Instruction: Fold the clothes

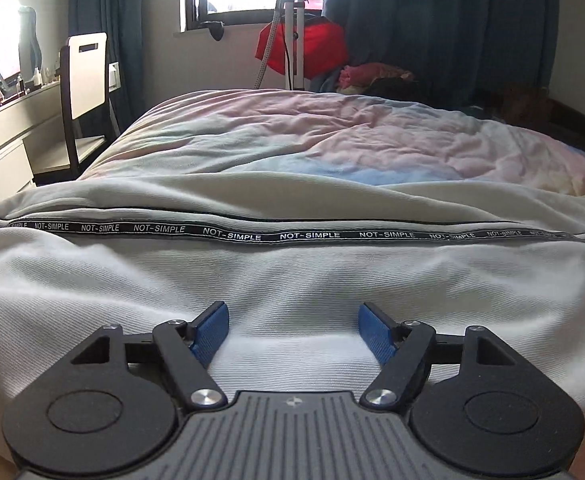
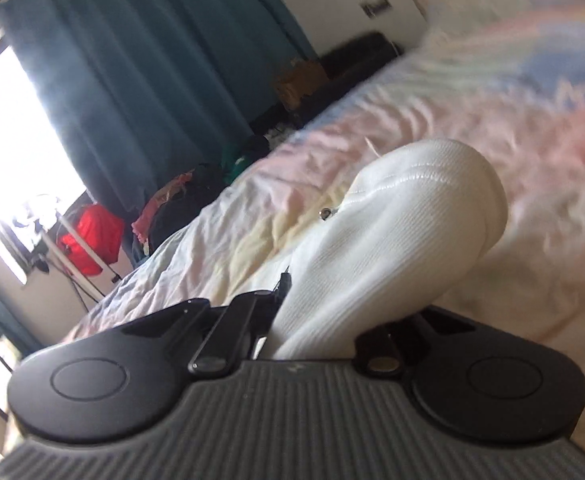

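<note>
On the pastel bedspread we see the white garment spread flat, its black NOT-SIMPLE tape running across. Left gripper rests on the garment, blue pads wide apart, gripping nothing. Right gripper is clamped on a bunched white fold lifted off the bedspread; view blurred.
</note>
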Motion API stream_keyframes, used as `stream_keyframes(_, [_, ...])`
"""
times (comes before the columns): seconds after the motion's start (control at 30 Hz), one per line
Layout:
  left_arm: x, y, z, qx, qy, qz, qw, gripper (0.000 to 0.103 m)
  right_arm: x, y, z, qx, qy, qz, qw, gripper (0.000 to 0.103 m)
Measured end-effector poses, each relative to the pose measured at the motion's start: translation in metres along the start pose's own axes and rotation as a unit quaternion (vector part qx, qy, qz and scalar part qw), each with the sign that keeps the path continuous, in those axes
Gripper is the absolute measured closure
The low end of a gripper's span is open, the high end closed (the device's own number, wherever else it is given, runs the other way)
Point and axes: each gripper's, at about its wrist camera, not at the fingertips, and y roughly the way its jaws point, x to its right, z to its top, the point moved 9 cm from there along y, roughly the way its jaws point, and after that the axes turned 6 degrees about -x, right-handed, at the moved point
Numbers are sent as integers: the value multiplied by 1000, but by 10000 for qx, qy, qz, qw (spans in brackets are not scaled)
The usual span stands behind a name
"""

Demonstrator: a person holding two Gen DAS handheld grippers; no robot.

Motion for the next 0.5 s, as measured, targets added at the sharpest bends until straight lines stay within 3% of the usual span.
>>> stream_keyframes(0.07, [-1, -2, 2, -33, -46, 11, 10000, 28, -46, -23, 1, 402, -1097, -17, 9931, 93])
stream_keyframes(0.13, [-5, -6, 4, -73, -134, -49, 9999, 28, -96, -47, -13, 650, -1978, 198, 9779, 93])
stream_keyframes(0.27, [-13, -24, 9, -5, -215, -2, 9998, 28, -160, -68, -97, 179, -3147, 799, 9457, 92])
stream_keyframes(0.37, [-25, -44, 18, 218, -335, 28, 9992, 28, -207, -84, -161, -177, -3982, 1240, 9087, 92])
stream_keyframes(0.5, [-44, -57, 26, 376, -727, -39, 9966, 27, -261, -105, -247, -649, -5015, 1716, 8455, 92])
